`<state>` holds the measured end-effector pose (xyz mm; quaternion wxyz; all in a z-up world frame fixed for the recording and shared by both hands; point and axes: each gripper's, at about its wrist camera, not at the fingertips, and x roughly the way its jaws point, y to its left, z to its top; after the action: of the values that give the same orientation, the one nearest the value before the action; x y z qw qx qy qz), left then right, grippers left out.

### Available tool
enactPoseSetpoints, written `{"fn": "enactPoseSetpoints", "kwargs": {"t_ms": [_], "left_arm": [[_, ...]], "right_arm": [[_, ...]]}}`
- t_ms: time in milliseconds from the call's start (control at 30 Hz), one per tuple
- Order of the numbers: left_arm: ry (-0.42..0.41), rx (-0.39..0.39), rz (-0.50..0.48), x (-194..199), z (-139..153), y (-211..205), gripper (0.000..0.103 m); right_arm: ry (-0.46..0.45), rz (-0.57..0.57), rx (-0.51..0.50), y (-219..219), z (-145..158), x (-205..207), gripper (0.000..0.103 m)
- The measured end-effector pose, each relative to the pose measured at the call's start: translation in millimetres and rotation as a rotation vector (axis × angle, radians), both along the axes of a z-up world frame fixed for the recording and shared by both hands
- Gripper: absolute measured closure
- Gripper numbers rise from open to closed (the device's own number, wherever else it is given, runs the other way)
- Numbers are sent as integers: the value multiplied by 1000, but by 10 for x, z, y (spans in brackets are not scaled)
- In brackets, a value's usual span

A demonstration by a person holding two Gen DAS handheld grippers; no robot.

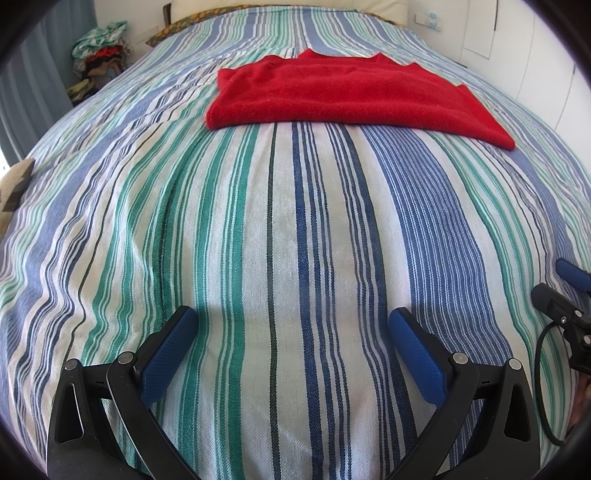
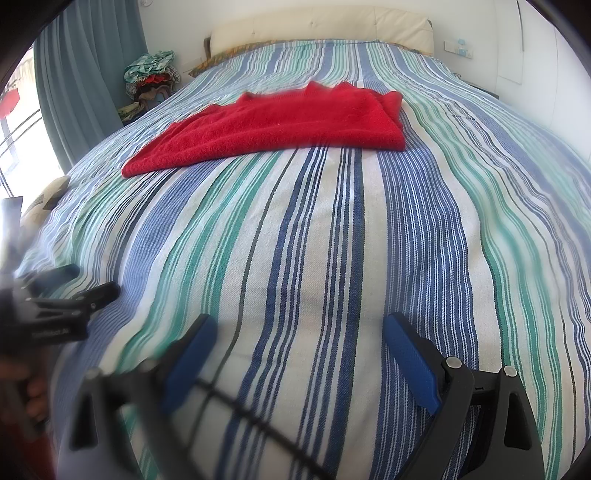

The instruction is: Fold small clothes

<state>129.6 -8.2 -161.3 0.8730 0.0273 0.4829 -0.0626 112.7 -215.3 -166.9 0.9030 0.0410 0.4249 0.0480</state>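
Observation:
A red knitted garment (image 1: 347, 98) (image 2: 273, 127) lies folded into a flat rectangle on the striped bedspread (image 1: 258, 229) (image 2: 314, 240), well beyond both grippers. My left gripper (image 1: 293, 317) hovers open over bare bedspread, nothing between its blue pads. My right gripper (image 2: 299, 325) also stands open and empty above the cover. In the left wrist view the right gripper (image 1: 570, 295) shows at the right edge. The left gripper (image 2: 74, 288) appears blurred at the left edge of the right wrist view.
A cream headboard (image 2: 325, 27) backs the bed. A pile of mixed clothes (image 1: 101, 59) (image 2: 151, 79) sits at the far left beside a blue curtain (image 2: 88, 81). A patterned cushion (image 1: 14, 181) lies at the bed's left edge. White wall and cupboard (image 1: 517, 55) stand on the right.

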Motion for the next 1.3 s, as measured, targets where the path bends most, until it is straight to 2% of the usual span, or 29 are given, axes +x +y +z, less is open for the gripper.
{"fn": "enactPoseSetpoints", "kwargs": {"t_ms": [67, 133, 233, 300, 433, 533, 600, 667, 700, 767, 800, 867, 967, 1100, 1200, 1300], "left_arm": [[31, -65, -18, 45, 134, 129, 2], [-4, -122, 4, 79, 319, 334, 2], [-72, -163, 56, 184, 533, 663, 2], [-106, -186, 94, 255, 584, 877, 2], [-133, -205, 167, 297, 410, 1166, 2], [-58, -220, 194, 343, 139, 1229, 2], [-54, -226, 193, 393, 103, 1221, 2], [-58, -231, 175, 417, 118, 1201, 2], [-52, -230, 171, 429, 110, 1202, 2], [-41, -231, 172, 452, 98, 1207, 2], [-39, -234, 173, 446, 105, 1202, 2], [-32, -240, 177, 454, 116, 1211, 2], [-22, -264, 181, 471, 150, 1227, 2], [-14, -320, 188, 492, 198, 1305, 2], [-11, -353, 205, 475, 215, 1361, 2], [-10, -361, 215, 443, 223, 1412, 2]], "right_arm": [[26, 9, -7, 4, 51, 18, 11], [42, 29, 43, -70, 183, 67, 11], [-18, 28, 108, -331, 471, 246, 11], [-39, 11, 138, -553, 639, 530, 11], [-56, -101, 232, -1040, 786, 1313, 11], [-41, -162, 286, -1261, 716, 1871, 11], [3, -170, 350, -1320, 575, 2187, 12], [43, -182, 393, -1347, 405, 2413, 20], [64, -182, 407, -1349, 317, 2493, 29], [103, -171, 393, -1324, 183, 2583, 59], [119, -164, 366, -1296, 174, 2603, 95], [119, -188, 320, -1271, 296, 2581, 94], [61, -164, 215, -981, 736, 2480, 94], [0, -26, 151, -195, 1355, 2512, 94], [3, 84, 134, 558, 1483, 2639, 94], [12, 164, 117, 1250, 1336, 2793, 94]]}}
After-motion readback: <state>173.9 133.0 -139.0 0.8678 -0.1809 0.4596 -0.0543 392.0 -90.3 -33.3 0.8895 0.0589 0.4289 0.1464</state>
